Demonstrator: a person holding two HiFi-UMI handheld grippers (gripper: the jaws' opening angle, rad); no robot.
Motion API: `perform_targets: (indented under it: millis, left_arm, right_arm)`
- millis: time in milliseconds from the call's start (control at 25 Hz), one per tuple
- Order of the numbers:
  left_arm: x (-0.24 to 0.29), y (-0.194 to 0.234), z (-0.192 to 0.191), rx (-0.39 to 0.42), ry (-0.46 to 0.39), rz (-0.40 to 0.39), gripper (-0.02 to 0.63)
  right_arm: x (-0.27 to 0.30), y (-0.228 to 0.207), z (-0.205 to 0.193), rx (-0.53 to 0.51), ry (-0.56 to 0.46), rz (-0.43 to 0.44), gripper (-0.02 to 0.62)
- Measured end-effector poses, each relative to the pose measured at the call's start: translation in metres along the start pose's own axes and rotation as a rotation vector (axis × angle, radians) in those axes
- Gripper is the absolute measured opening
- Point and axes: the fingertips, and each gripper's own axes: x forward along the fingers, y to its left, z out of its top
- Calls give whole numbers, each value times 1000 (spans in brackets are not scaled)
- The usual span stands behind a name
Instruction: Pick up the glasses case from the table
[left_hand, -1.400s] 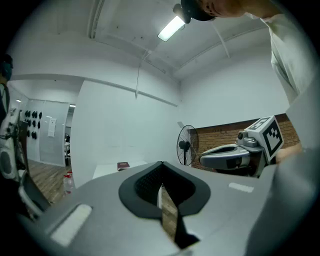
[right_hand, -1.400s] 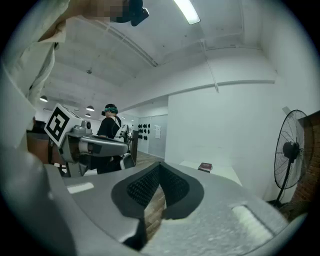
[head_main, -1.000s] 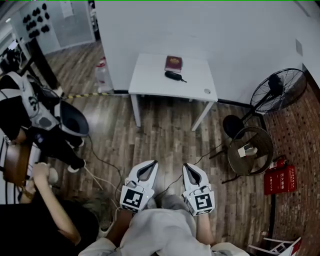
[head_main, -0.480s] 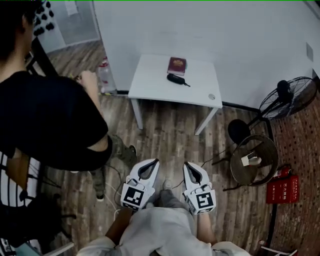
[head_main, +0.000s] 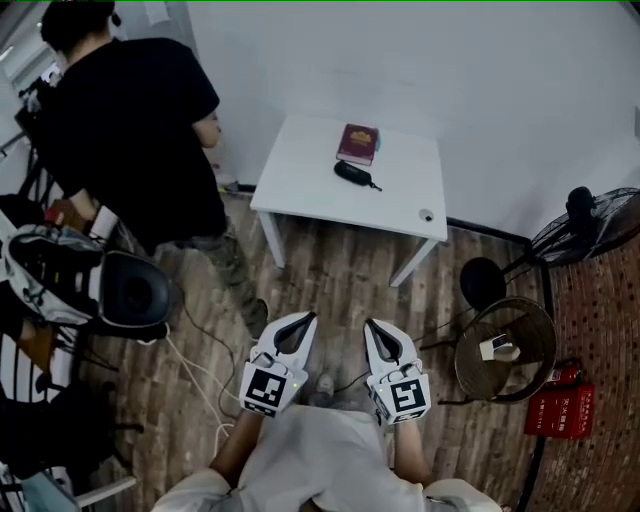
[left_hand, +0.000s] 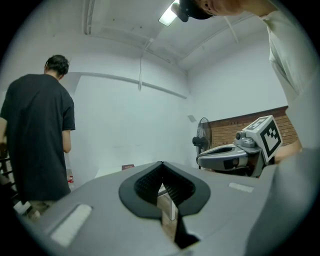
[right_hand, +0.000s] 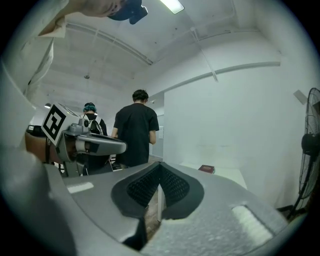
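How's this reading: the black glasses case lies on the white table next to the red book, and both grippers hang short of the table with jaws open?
One slip: the jaws are shut, not open. The left gripper and right gripper views each show them together, nothing between. The glasses case does lie by the book on the table.

A table (head_main: 300, 170) stands against the wall, at the far middle of the head view. Toward its back edge lies a book (head_main: 358, 143), and the case (head_main: 352, 173) lies just in front of the book. A small round object (head_main: 427, 215) sits near the table's right front corner. A person (head_main: 140, 120) stands left of the table. To the table's right a fan (head_main: 590, 222) stands by the wall, with a round stand (head_main: 503, 345) nearer. The left gripper (head_main: 300, 318) and right gripper (head_main: 372, 325) are side by side over the floor, well short of the table and pointing toward it.
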Motion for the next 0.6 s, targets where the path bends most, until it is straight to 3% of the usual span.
perform_targets:
  millis: [200, 600]
  left_arm:
    - [28, 14, -4, -10, 26, 44, 18]
    - [71, 40, -2, -2, 21, 54, 18]
  right_arm:
    - [23, -24, 3, -6, 3, 31, 5]
    - [67, -55, 1, 1, 7, 45, 5]
